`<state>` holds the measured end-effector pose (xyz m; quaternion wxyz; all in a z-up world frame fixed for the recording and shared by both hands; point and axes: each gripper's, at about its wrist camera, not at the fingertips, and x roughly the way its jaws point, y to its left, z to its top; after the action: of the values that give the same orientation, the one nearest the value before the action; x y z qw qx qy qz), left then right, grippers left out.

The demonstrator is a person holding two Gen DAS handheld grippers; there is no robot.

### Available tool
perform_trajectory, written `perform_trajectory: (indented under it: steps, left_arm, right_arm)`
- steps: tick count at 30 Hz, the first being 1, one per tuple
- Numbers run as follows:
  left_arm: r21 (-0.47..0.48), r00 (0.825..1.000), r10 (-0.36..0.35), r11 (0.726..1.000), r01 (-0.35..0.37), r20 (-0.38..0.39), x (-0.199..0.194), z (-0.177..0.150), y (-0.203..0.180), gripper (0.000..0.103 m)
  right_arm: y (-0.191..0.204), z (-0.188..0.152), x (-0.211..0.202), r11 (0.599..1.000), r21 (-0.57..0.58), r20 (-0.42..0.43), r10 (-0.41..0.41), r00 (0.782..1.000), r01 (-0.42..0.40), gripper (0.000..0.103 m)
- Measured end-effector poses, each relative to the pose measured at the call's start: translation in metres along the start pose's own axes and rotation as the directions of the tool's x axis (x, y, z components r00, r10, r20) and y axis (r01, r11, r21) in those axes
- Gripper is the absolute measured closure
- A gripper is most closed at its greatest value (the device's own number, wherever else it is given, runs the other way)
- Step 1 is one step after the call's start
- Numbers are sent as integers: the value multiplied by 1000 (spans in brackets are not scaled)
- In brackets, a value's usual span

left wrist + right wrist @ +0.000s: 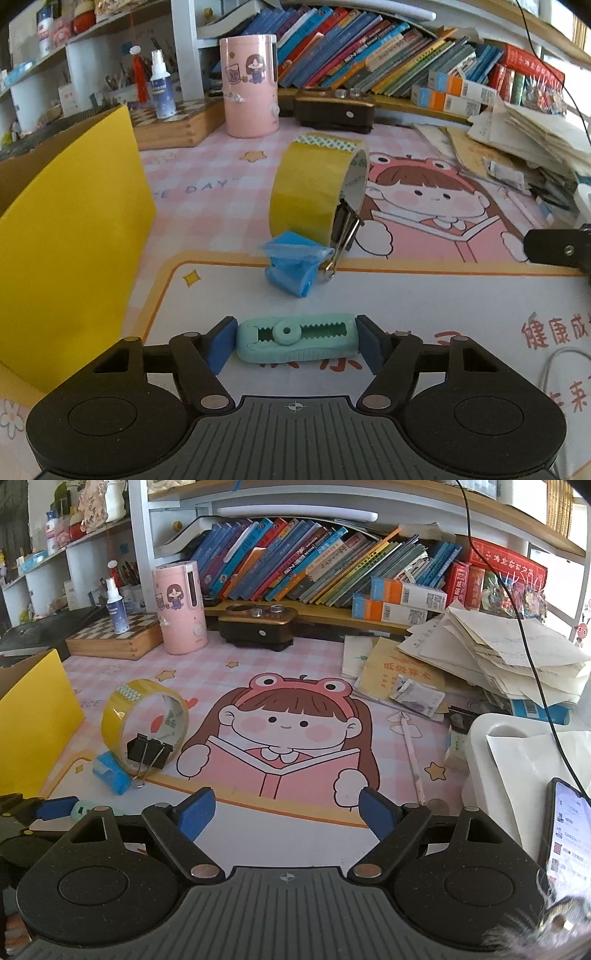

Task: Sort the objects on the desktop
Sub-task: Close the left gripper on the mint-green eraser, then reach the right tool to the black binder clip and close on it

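Observation:
My left gripper [297, 341] is shut on a mint green utility knife [295, 338], its blue pads pressing both ends, low over the desk mat. Beyond it lie a blue packet [293, 264], a black binder clip [343, 230] and a yellow tape roll [314, 188] standing on edge. My right gripper [286, 814] is open and empty above the mat. In the right wrist view the tape roll [122, 705], binder clip [149, 755] and blue packet [110, 771] sit to its left, and the left gripper's fingertips [55, 808] with the mint knife [81, 808] show at the far left.
A yellow cardboard box [66, 240] stands at the left. A pink cylinder [249, 85], a wooden chess box [170, 125] and a black case [334, 110] line the back. A paper stack [498, 653], a white tray [517, 753], a phone [567, 834] and a pencil [412, 753] lie at the right.

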<state>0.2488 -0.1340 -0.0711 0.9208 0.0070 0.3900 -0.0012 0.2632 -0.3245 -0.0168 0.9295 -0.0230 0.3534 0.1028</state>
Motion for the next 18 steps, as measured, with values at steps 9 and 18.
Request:
perform_trajectory:
  steps: [9,18]
  left_arm:
    - [-33,999,-27,999,27,18,-28,-1,22,33]
    - [-72,999,-12,997,14,30,-51,-13,39,33]
  right_arm:
    - [25,9,15,994,-15,-8,104,994,-105,19]
    - [59,28,55,968,-37,8,250,968,-250,31]
